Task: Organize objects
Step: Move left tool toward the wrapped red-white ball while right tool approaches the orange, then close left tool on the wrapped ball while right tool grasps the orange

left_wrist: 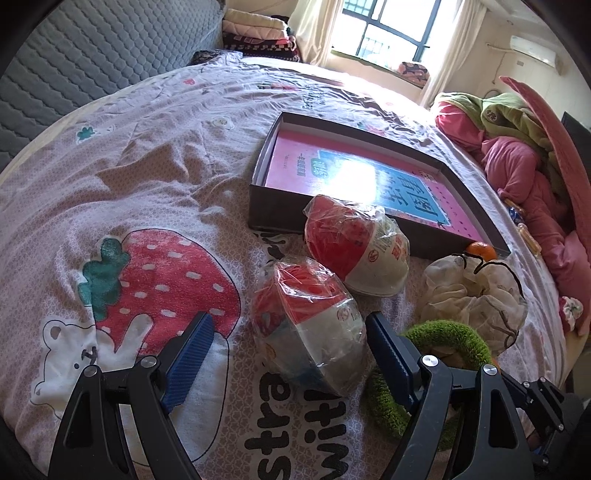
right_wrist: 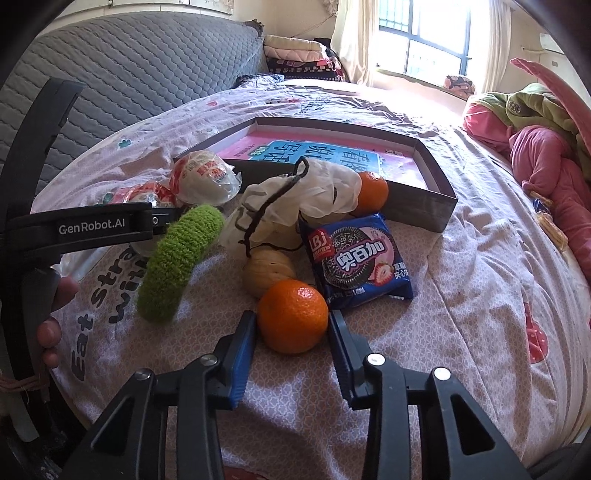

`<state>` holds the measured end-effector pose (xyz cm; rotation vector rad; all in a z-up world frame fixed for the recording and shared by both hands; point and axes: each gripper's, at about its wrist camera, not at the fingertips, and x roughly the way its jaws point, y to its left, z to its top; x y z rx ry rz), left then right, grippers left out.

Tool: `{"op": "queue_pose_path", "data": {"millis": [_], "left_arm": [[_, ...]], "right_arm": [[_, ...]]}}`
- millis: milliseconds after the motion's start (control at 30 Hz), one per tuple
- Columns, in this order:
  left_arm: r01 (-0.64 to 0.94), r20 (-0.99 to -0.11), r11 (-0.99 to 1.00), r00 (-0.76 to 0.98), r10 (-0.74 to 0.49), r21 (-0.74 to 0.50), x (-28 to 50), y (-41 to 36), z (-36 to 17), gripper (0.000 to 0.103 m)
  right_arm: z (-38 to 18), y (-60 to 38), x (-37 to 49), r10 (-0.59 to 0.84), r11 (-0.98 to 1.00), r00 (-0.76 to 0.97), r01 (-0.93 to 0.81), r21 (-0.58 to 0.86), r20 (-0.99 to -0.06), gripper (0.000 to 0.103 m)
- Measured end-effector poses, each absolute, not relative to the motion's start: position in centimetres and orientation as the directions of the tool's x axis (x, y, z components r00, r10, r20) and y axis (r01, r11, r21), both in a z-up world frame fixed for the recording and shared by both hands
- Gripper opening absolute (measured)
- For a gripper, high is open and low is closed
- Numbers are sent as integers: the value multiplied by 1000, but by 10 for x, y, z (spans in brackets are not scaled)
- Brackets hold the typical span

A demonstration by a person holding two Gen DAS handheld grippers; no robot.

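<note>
We see a bed covered by a pale pink sheet (left_wrist: 155, 177) printed with a large strawberry, a small bear and dark letters. Behind it stands a grey quilted headboard (right_wrist: 140, 74), and beyond that a bright window (left_wrist: 399, 26) with cream curtains. A heap of pink and green blankets (left_wrist: 517, 155) lies on the right side.

On the sheet rests a shallow dark box (right_wrist: 421, 206) with a pink book inside. In front of it lie two wrapped bowls, a white bag, a green ring and a blue biscuit packet (right_wrist: 360, 258).

The right gripper (right_wrist: 292, 325) holds an orange (right_wrist: 293, 321) between its blue pads, on the sheet. The left gripper (left_wrist: 290, 325) stands wide around the nearer wrapped bowl (left_wrist: 306, 325), not pressing it.
</note>
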<state>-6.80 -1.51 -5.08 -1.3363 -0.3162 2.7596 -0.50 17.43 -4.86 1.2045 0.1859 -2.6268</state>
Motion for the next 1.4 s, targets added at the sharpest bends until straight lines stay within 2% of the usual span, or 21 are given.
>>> {"op": "queue_pose_path", "data": {"millis": [67,133,233,600,1100,1400], "left_arm": [[29,-767,-977,-625,146,-210,-67,-14,-50,82],[24,-765,-978,-627,147,-208,-67,-14,-50,67],[11,-764,-974,-622,171,-227,-69,-15,-50,57],[-17,-745,-982,-649,153,-187,-55,-12,-40,57],[-56,-677,-990,-725,128,-127,-27,-1,-5,57],[-84,-675,-990,-724,141,-116,-32,8,5,57]], "right_arm": [[-49,175,-5,-170,-962,-630,274,-12,-758,39],[-49,175,-5,-171,-961,-631,275,-12,-756,39],[-49,175,-5,-174,-962,-632,275,-8,-755,39],[-41,179,-2,-166,-968,-655,252,-5,-737,39],[-12,192,8,-157,-976,-728,218,-8,-667,39],[5,207,-3,-151,-981,-765,193,1,-626,39]]}}
